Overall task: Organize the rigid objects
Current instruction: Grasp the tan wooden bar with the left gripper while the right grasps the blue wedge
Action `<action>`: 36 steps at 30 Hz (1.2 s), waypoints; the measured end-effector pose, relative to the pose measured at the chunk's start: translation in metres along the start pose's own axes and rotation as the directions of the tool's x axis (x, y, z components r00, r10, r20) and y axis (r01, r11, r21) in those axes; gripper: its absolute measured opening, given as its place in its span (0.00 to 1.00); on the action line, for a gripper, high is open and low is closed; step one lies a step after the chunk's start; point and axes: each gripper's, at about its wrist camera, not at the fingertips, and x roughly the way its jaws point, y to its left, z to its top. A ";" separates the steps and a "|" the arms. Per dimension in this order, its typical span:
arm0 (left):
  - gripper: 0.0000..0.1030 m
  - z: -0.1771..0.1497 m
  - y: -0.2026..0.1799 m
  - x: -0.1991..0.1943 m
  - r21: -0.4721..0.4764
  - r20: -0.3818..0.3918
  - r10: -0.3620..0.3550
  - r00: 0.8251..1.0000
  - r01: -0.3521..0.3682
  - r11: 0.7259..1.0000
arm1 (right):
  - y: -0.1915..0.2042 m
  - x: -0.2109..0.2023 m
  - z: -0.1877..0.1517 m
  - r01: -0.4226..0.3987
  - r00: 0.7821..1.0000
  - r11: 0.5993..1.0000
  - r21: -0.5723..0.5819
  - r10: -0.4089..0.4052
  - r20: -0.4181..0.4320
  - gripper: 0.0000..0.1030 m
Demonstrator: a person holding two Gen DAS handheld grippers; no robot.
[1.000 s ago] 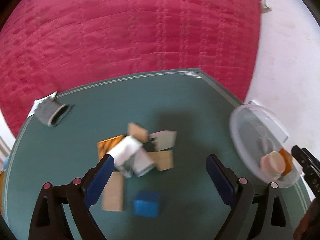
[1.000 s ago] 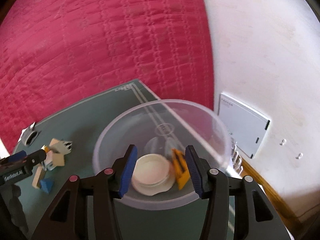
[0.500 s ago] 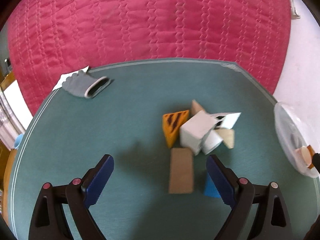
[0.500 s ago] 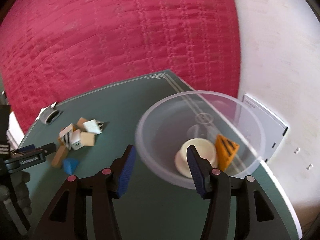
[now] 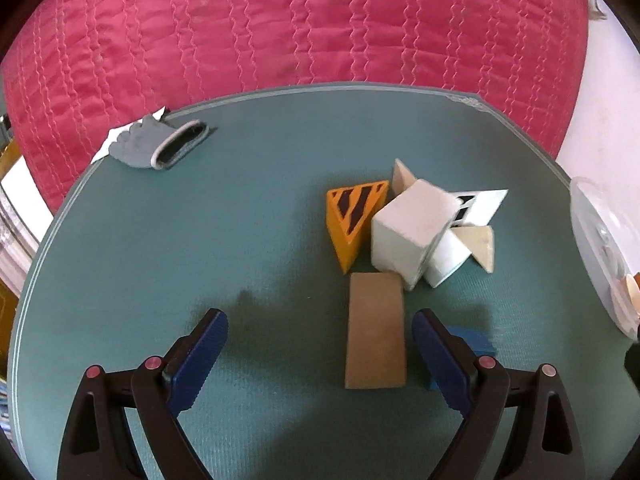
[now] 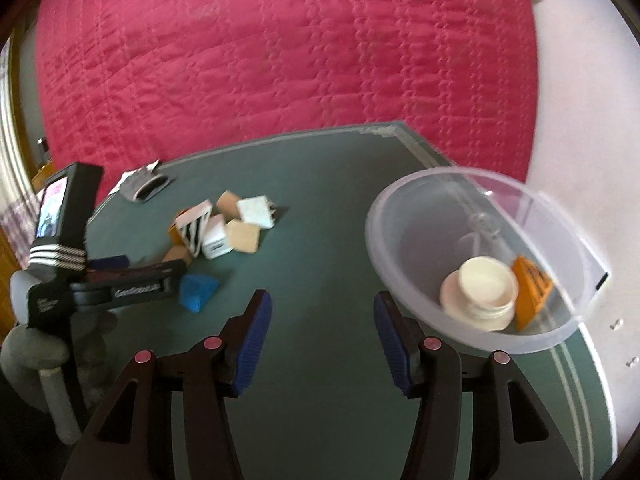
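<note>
A quilted red bedspread is filling the background behind a green-topped bench. On the bench, a cluster of blocks is lying right of centre: a tan rectangular block, an orange striped wedge, a white cube, a blue block and smaller pale pieces. A clear plastic bowl is sitting at the bench's right edge, holding a cream lid and an orange wedge. A grey glove is lying at the far left.

The left gripper is hovering with jaws spread wide and gripping nothing. The tan rectangular block is lying between its fingers, toward the right one, with its long axis pointing straight away from the gripper, parallel to the fingers. Closing would therefore probably clamp its two long sides. The blue block is lying just outside the right finger.

The right gripper is also standing open and empty, near the bowl, well apart from the blocks. The left gripper is the nearer one.
</note>
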 end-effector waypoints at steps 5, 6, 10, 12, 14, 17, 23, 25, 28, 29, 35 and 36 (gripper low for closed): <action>0.65 -0.002 0.005 -0.002 -0.008 0.000 -0.050 0.999 0.050 0.999 | 0.013 0.013 -0.003 -0.055 0.996 0.998 -0.021 0.054 -0.067 0.53; 0.60 -0.002 0.004 -0.004 0.000 0.004 -0.072 0.997 0.072 0.997 | 0.016 0.015 -0.003 -0.064 0.995 0.998 -0.026 0.062 -0.075 0.53; 0.28 -0.007 0.004 -0.011 0.013 0.018 -0.147 0.989 0.147 0.989 | 0.030 0.025 -0.003 -0.116 0.986 0.993 -0.037 0.111 -0.125 0.53; 0.28 -0.008 0.008 -0.013 -0.001 0.020 -0.166 0.986 0.166 0.986 | 0.037 0.030 -0.002 -0.133 0.981 0.990 -0.040 0.126 -0.146 0.53; 0.28 -0.007 0.013 -0.015 -0.014 0.029 -0.157 0.987 0.158 0.987 | 0.046 0.034 -0.001 -0.146 0.978 0.988 -0.050 0.136 -0.160 0.53; 0.28 -0.006 0.022 -0.021 -0.028 0.052 -0.131 0.990 0.133 0.991 | 0.057 0.041 -0.001 -0.165 0.972 0.984 -0.067 0.151 -0.180 0.53; 0.28 -0.003 0.032 -0.029 -0.052 0.090 -0.094 0.991 0.099 0.994 | 0.080 0.059 0.003 -0.192 0.963 0.977 -0.096 0.169 -0.209 0.53; 0.28 -0.003 0.034 -0.030 -0.061 0.099 -0.078 0.992 0.084 0.995 | 0.086 0.066 0.005 -0.199 0.960 0.975 -0.098 0.174 -0.218 0.53; 0.28 -0.003 0.037 -0.031 -0.076 0.105 -0.052 0.993 0.060 0.995 | 0.095 0.076 0.009 -0.203 0.958 0.974 -0.100 0.176 -0.228 0.53; 0.28 -0.003 0.038 -0.030 -0.082 0.104 -0.045 0.994 0.054 0.995 | 0.097 0.079 0.010 -0.196 0.959 0.975 -0.105 0.168 -0.227 0.53; 0.28 -0.004 0.048 -0.023 -0.124 0.080 -0.027 0.996 0.037 0.992 | 0.108 0.087 0.010 -0.141 0.973 0.979 -0.146 0.109 -0.205 0.41; 0.28 -0.004 0.050 -0.023 -0.130 0.077 -0.028 0.997 0.037 0.991 | 0.109 0.087 0.009 -0.123 0.976 0.980 -0.157 0.091 -0.197 0.38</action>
